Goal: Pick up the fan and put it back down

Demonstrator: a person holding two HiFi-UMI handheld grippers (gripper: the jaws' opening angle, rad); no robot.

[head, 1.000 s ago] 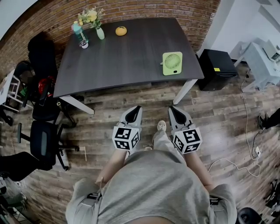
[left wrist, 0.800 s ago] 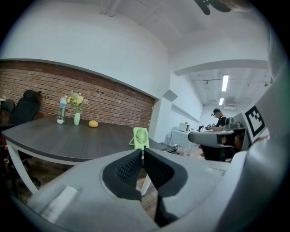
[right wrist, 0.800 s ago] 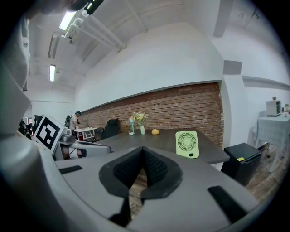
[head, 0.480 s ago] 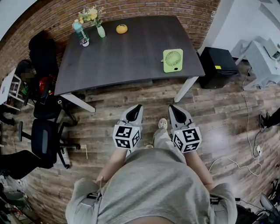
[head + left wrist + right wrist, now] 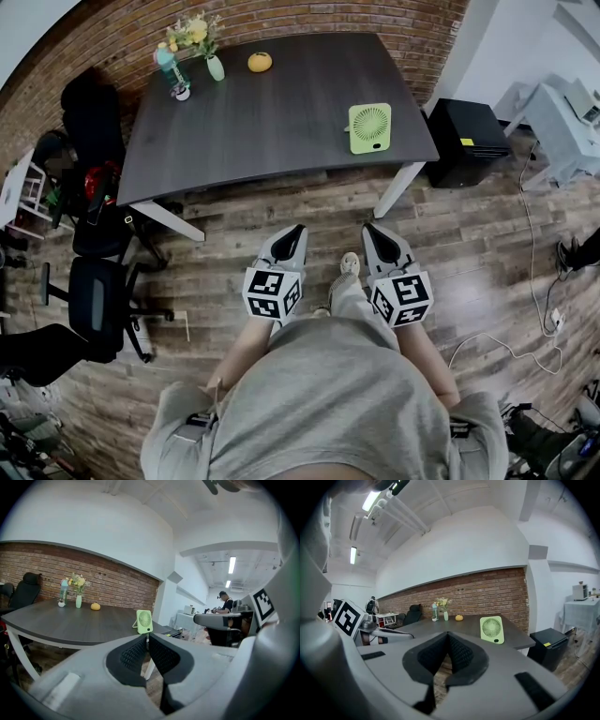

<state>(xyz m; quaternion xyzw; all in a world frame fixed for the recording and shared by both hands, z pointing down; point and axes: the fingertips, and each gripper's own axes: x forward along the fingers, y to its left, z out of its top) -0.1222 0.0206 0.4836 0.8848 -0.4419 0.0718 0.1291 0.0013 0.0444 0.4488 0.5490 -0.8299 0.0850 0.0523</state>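
Little has shifted since a second ago: the table [image 5: 281, 112] and the fan [image 5: 369, 128] are seen slightly higher in the head view, while both grippers are kept where they were. The left gripper [image 5: 298, 229] and the right gripper [image 5: 367, 228] are held side by side over the wooden floor [image 5: 234, 244], in front of a person in a grey top, well short of the table. Both are pointed towards the table.

In the left gripper view, the left gripper [image 5: 146, 637] is shown clenched with nothing between its jaws. In the right gripper view, the right gripper [image 5: 448, 634] is likewise closed on nothing.

The light green fan is stood upright near the table's front right corner, untouched, well apart from both grippers. At the far left corner a bottle [image 5: 167, 66], a vase of flowers [image 5: 215, 67] and an orange round object [image 5: 260, 63] are grouped. A black cabinet [image 5: 469, 141] is set right of the table.
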